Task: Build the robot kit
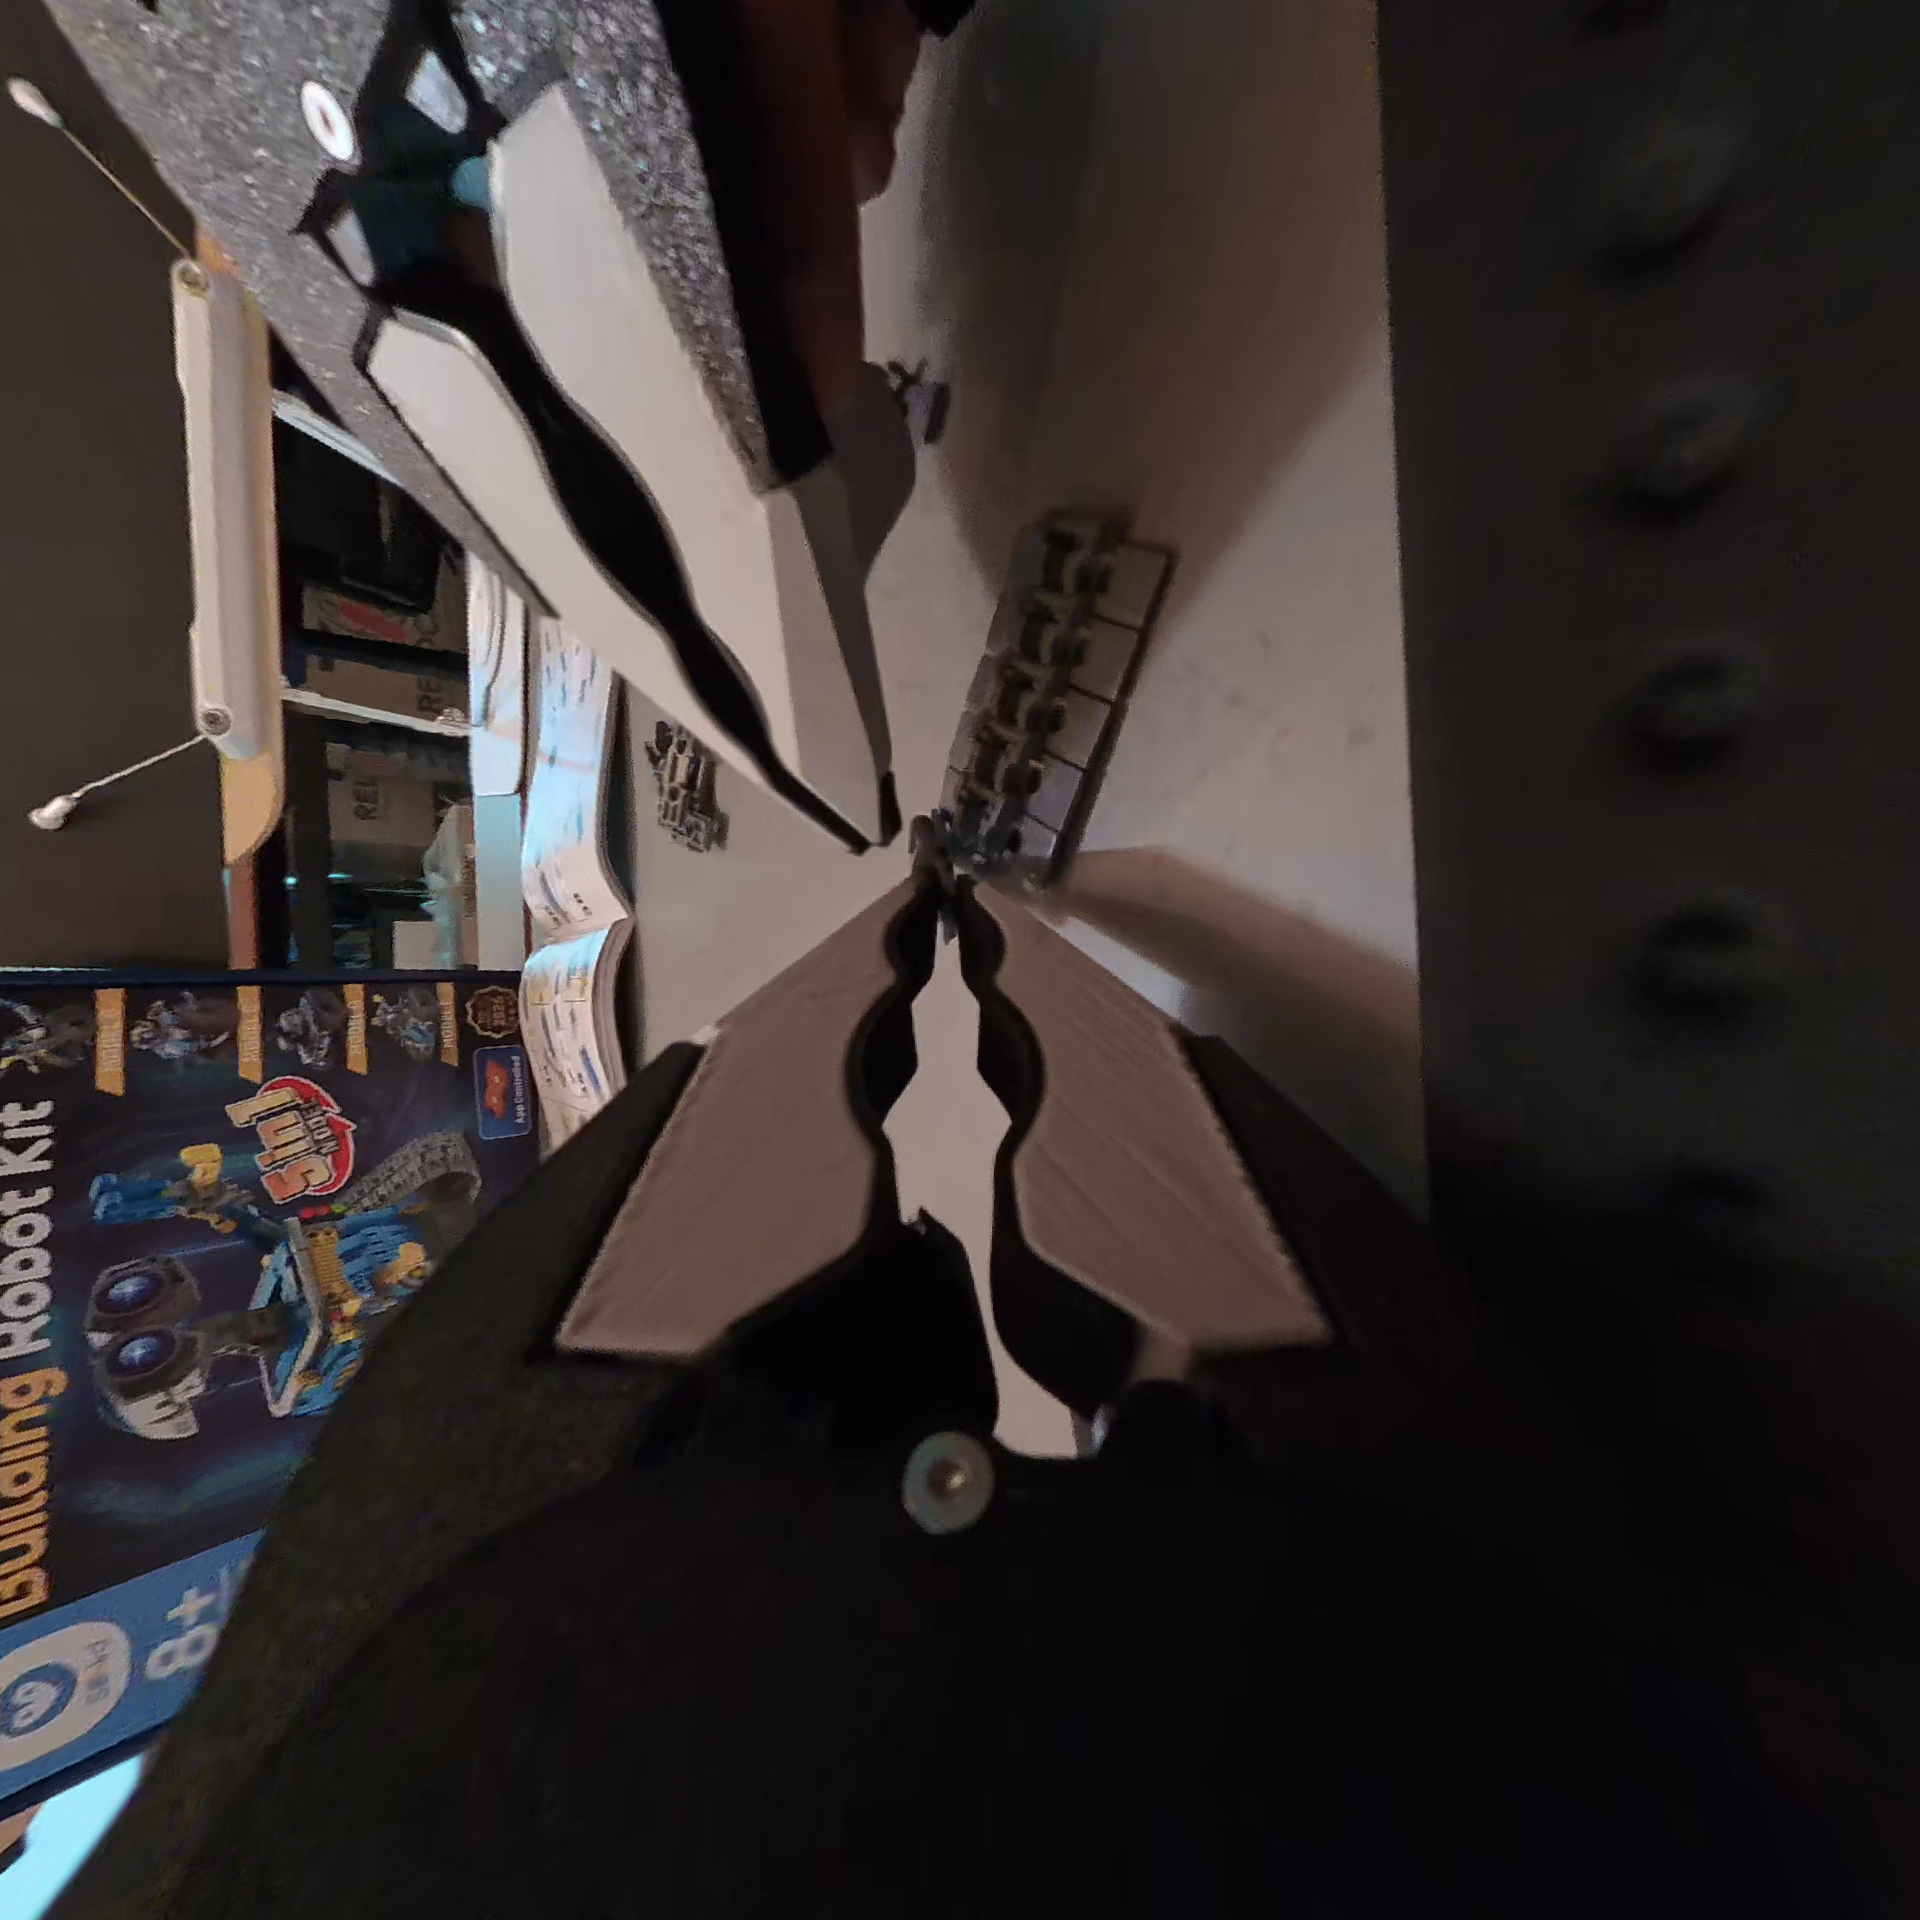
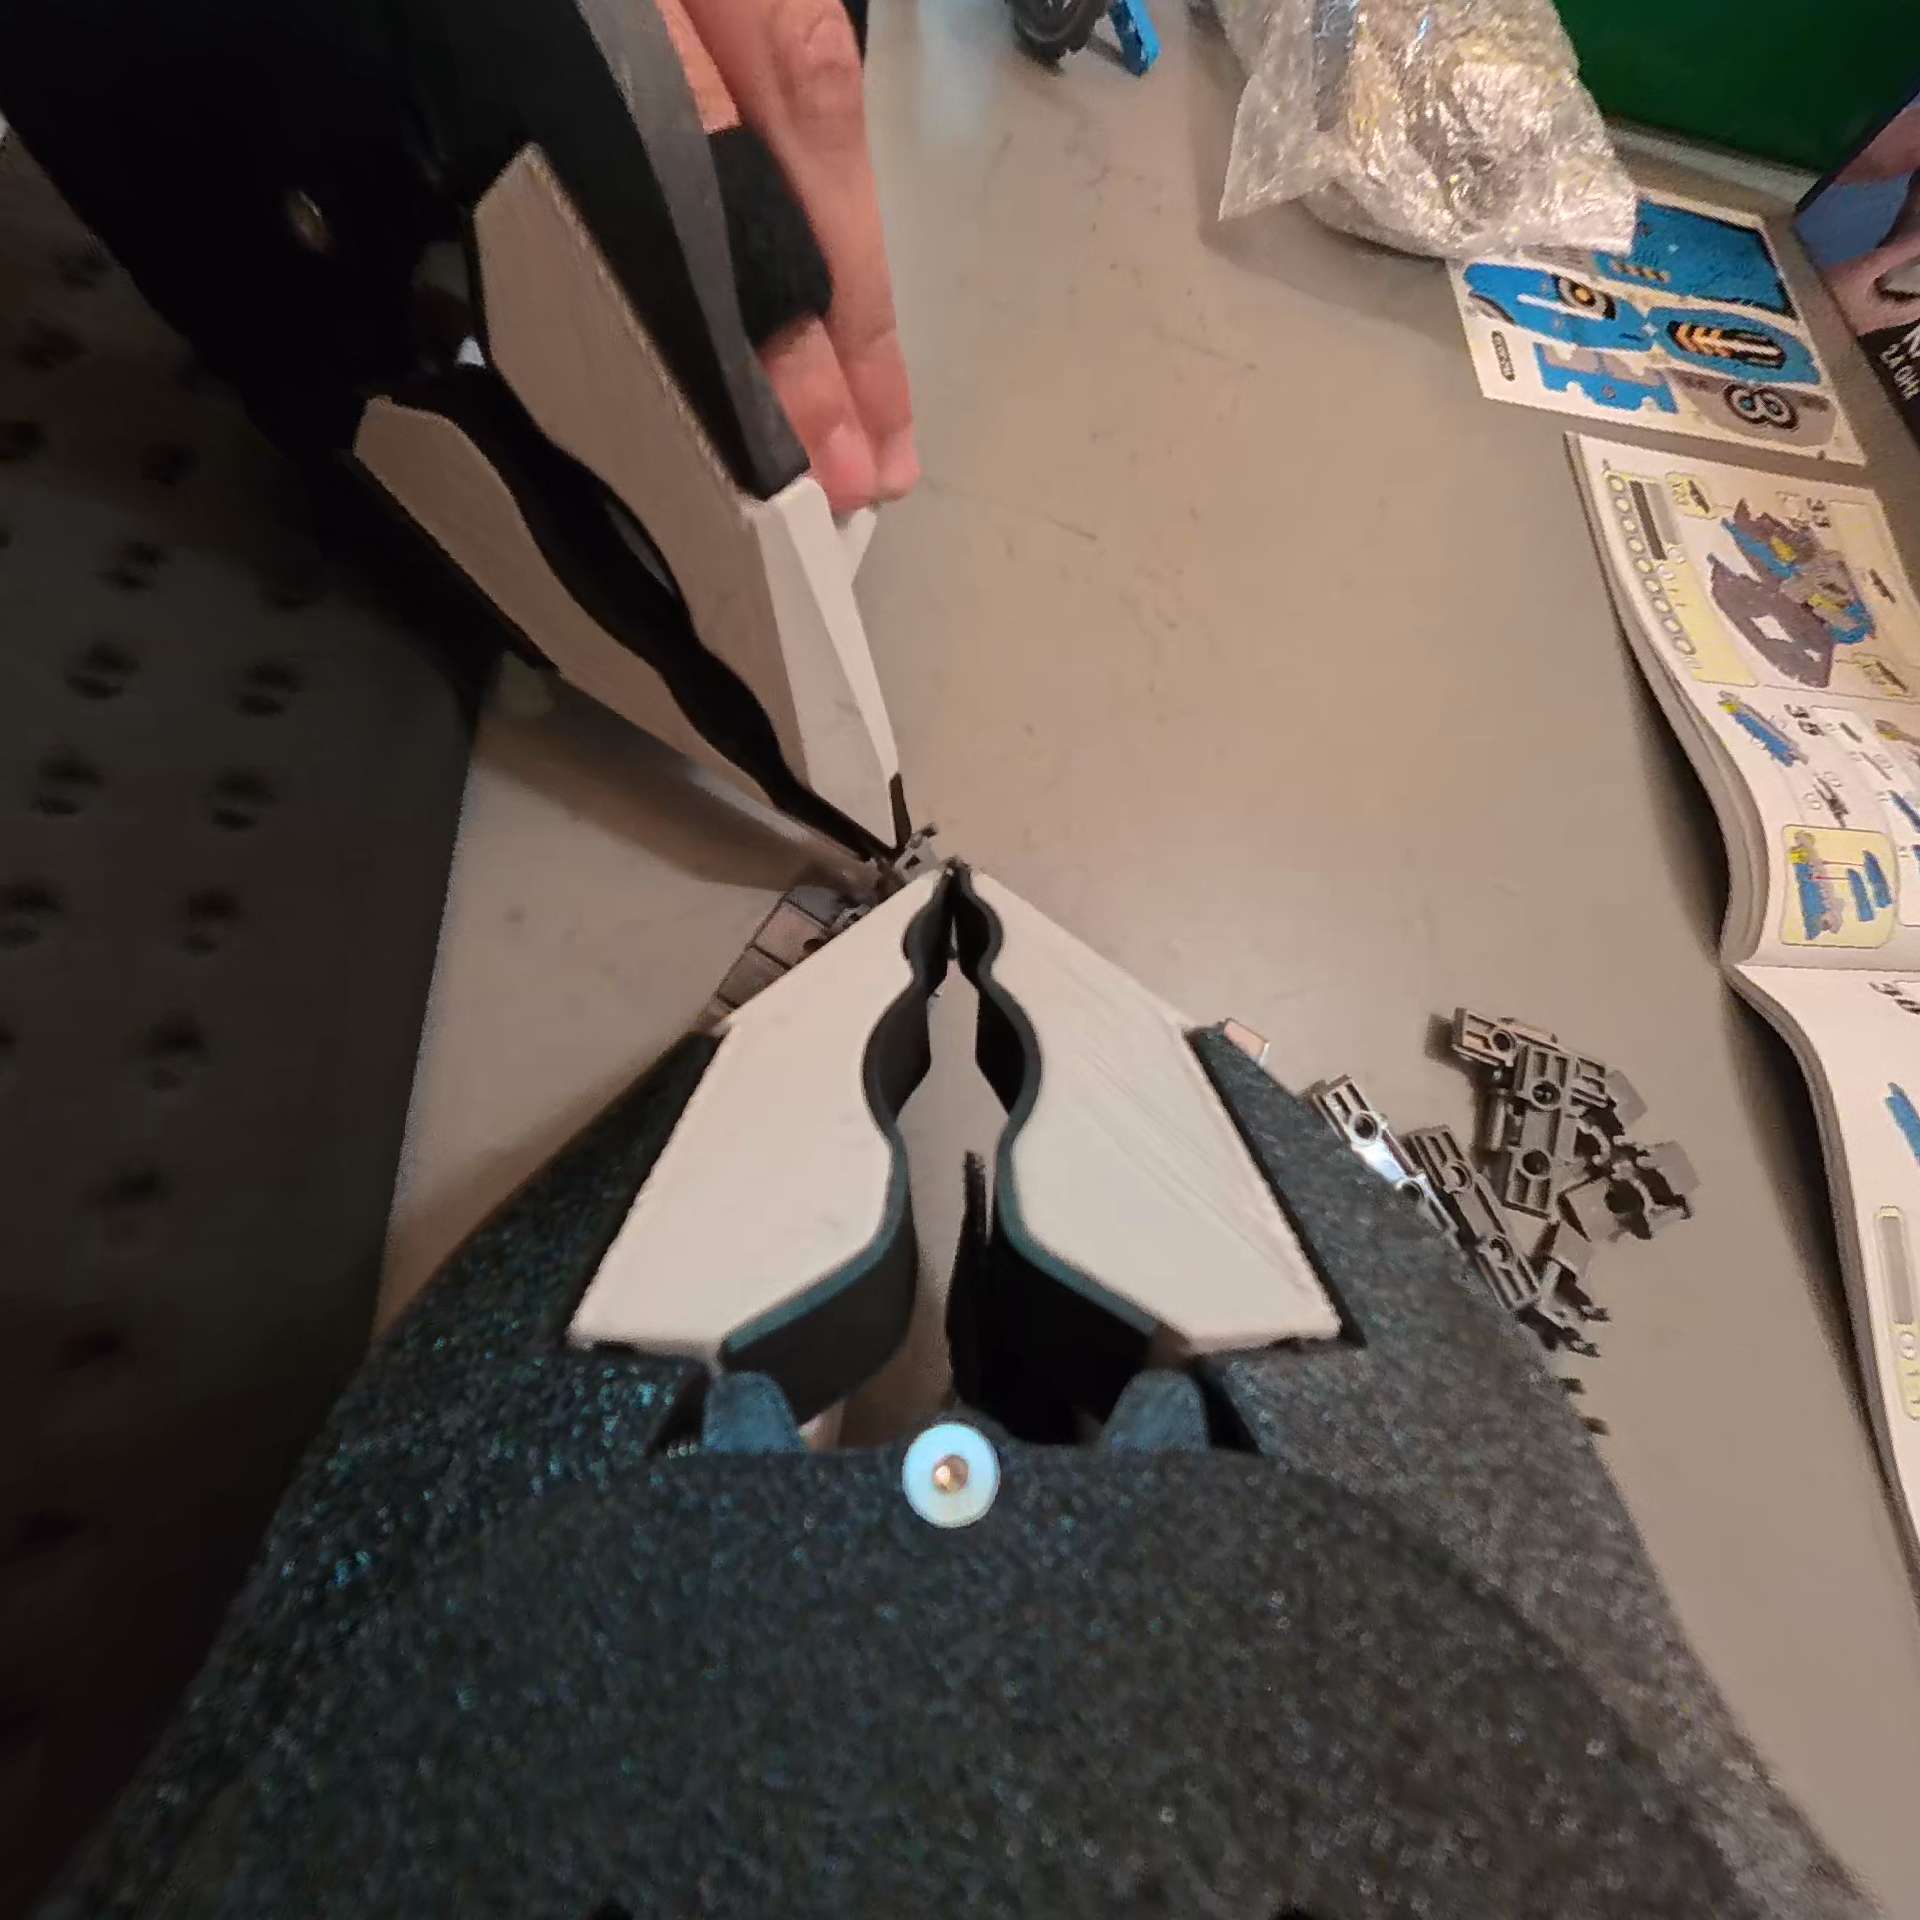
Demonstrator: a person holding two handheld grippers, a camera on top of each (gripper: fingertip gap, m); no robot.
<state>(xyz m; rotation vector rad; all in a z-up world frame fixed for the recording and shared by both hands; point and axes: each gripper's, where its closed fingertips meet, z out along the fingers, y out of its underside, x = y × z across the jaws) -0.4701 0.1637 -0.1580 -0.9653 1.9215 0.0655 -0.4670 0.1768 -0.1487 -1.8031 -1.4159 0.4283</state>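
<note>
Both claws met tip to tip over the pale worktop [image 2: 1195, 623]. The left claw [image 1: 943, 899] was closed, its tips pinching the near end of a grey linked strip [image 1: 1049, 686] that lay flat and ran away toward the far side, just beside a dark studded plate [image 1: 1662, 623] on the right. The right claw [image 2: 954, 883] was also closed to a thin gap and touched that same end of the strip. Whether it pinched a separate small link there could not be told: too small and blurred. A hand [image 2: 831, 260] showed behind the left claw. A loose pile of grey links [image 2: 1538, 1174] lay near on the right, well apart from the tips. An open instruction booklet [image 2: 1766, 727], a sticker sheet [image 2: 1642, 332] and a crinkled plastic bag [image 2: 1434, 125] lay farther right. A printed kit box [image 1: 208, 1247] stood at the left. Judgement: both holds sat at the very tips, so keeping the strip flat and the claws in line mattered; any twist would likely make the end link slip.
</note>
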